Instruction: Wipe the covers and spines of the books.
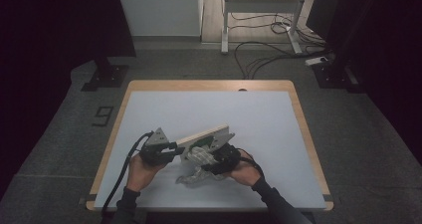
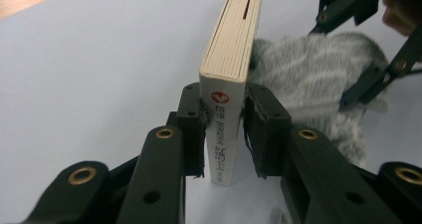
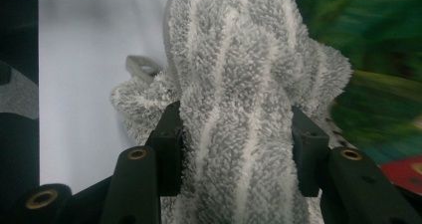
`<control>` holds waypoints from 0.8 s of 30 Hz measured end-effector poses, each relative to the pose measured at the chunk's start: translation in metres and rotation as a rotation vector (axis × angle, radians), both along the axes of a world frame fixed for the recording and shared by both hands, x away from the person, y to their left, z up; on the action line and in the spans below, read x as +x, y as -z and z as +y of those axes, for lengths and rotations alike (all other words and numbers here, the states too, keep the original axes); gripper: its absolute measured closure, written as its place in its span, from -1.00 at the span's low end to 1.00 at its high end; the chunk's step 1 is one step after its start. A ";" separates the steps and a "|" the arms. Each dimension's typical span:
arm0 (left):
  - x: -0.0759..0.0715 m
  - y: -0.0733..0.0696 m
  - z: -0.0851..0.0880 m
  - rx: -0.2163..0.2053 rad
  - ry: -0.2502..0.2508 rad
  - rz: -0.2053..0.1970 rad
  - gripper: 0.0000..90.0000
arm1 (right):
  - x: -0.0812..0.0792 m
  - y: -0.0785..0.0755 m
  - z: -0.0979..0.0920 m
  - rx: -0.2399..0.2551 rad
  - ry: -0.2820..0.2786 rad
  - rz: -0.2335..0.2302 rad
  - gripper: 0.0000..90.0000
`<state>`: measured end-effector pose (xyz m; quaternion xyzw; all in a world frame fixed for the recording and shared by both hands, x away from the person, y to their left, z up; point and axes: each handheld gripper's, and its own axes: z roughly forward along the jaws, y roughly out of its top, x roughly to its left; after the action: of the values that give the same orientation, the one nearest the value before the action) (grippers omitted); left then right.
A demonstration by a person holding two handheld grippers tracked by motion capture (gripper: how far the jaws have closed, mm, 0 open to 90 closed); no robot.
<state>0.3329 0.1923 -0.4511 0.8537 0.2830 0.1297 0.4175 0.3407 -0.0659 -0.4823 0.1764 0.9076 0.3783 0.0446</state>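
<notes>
My hands come in over the near edge of the bench (image 1: 149, 99), both sleeves dark. My left tool (image 1: 158, 152) sits towards the near-left part of the bench, its cable (image 1: 124, 167) looping back off the near edge. In the left gripper view its jaws are clamped on the spine end of a book (image 2: 226, 129); the pads press on both covers and the book stands on edge, its cream page block running away from me. From above, the book (image 1: 204, 136) slants from my left tool up and to the right, about the middle of the bench's near half.

My right tool (image 1: 219, 159) is just beside it, on the right side of the book, and its jaws are clamped on a grey cloth (image 3: 239, 109) with pale stripes. The fluffy cloth bulges out between and above the pads and hides most of what lies past them. A bit of the book's green and red cover (image 3: 378, 84) shows blurred at the right of the right gripper view. In the left gripper view the cloth (image 2: 308, 79) lies against the book's far cover, touching it, with my right tool's black linkage (image 2: 368, 79) reaching over it. From above, the rest of the cloth (image 1: 191, 176) trails on the bench towards the near edge.

Farther off, the far half of the bench is bare. Beyond its far edge lie cables (image 1: 263, 55) on the grey floor (image 1: 199, 62) and the feet of a white frame (image 1: 259, 5).
</notes>
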 end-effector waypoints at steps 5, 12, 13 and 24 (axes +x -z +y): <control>0.000 0.000 0.000 0.000 0.002 -0.001 0.56 | -0.002 0.015 0.009 0.000 -0.023 0.006 0.05; 0.000 0.000 0.000 0.004 0.001 -0.003 0.55 | -0.007 0.018 0.012 -0.017 -0.050 -0.010 -0.23; 0.000 0.000 0.000 0.003 0.001 -0.003 0.55 | -0.008 0.016 0.012 -0.018 -0.053 -0.007 -0.31; 0.001 0.001 0.000 0.017 -0.006 -0.005 0.52 | -0.010 -0.009 -0.003 0.058 -0.043 0.002 -0.58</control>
<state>0.3336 0.1923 -0.4521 0.8559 0.2832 0.1355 0.4108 0.3312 -0.0690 -0.4733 0.1584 0.8999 0.4051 0.0307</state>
